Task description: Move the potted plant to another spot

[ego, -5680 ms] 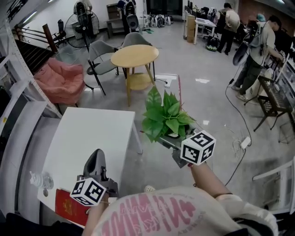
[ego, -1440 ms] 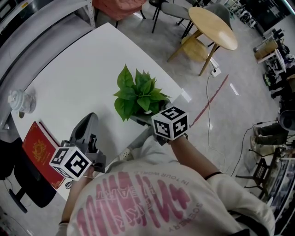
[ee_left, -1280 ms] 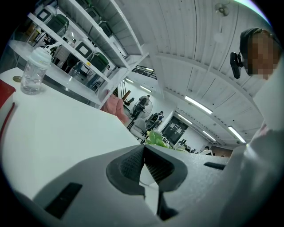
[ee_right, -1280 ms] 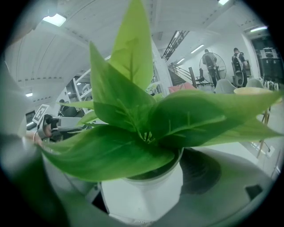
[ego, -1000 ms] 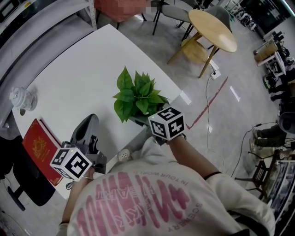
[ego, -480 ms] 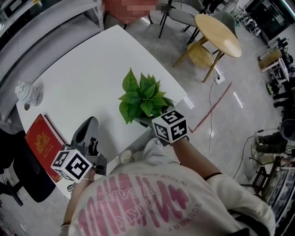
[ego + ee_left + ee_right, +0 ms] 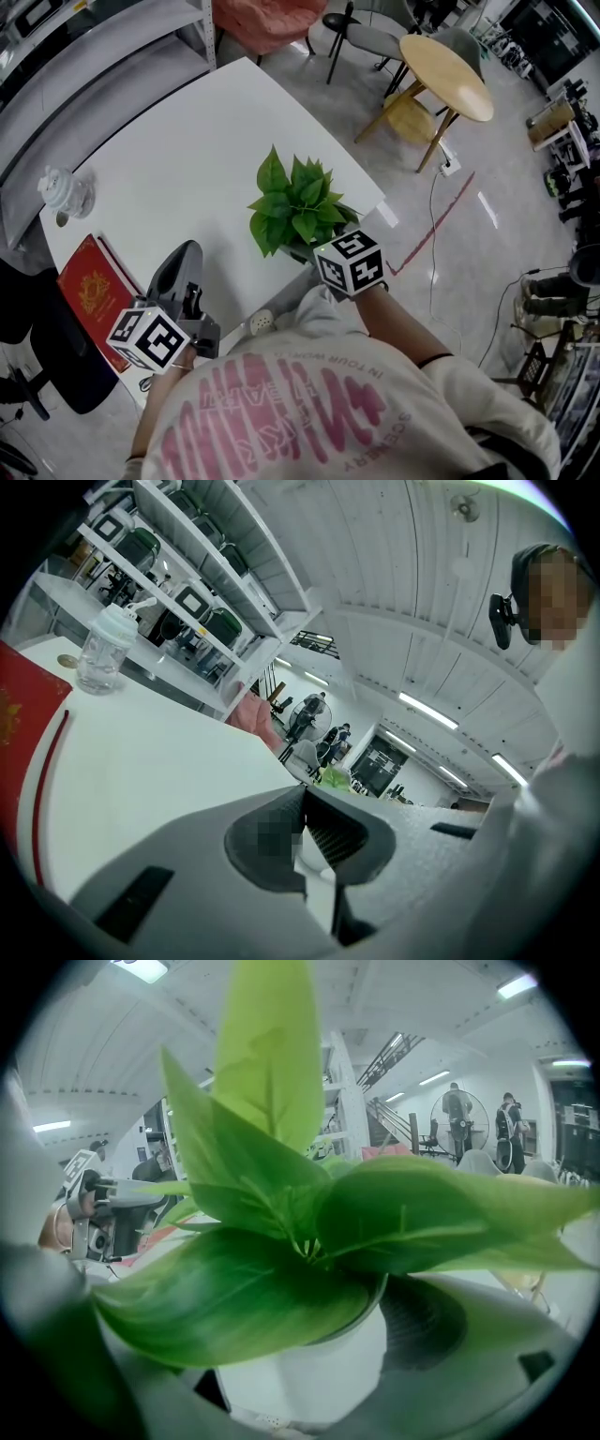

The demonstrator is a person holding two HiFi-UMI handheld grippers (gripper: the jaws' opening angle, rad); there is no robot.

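Observation:
The potted plant (image 7: pixel 298 204), with broad green leaves and a white pot (image 7: pixel 309 1363), hangs over the near right edge of the white table (image 7: pixel 178 141). My right gripper (image 7: pixel 307 246) is shut on the pot, one jaw on each side, and its marker cube (image 7: pixel 349 262) sits just behind. Leaves fill most of the right gripper view. Whether the pot rests on the table cannot be told. My left gripper (image 7: pixel 185 253) is shut with nothing in it, low over the table's near edge.
A red book (image 7: pixel 89 286) and a clear bottle (image 7: pixel 61 192) lie at the table's left end. A round wooden table (image 7: pixel 450 66), a chair (image 7: pixel 361 37) and a cable (image 7: pixel 431 202) are on the floor to the right. Shelving (image 7: pixel 84 56) runs behind.
The plant, earlier held over the floor beside the table, now hangs over the table's near right edge. In the last second it has barely shifted. The left gripper stays shut and still.

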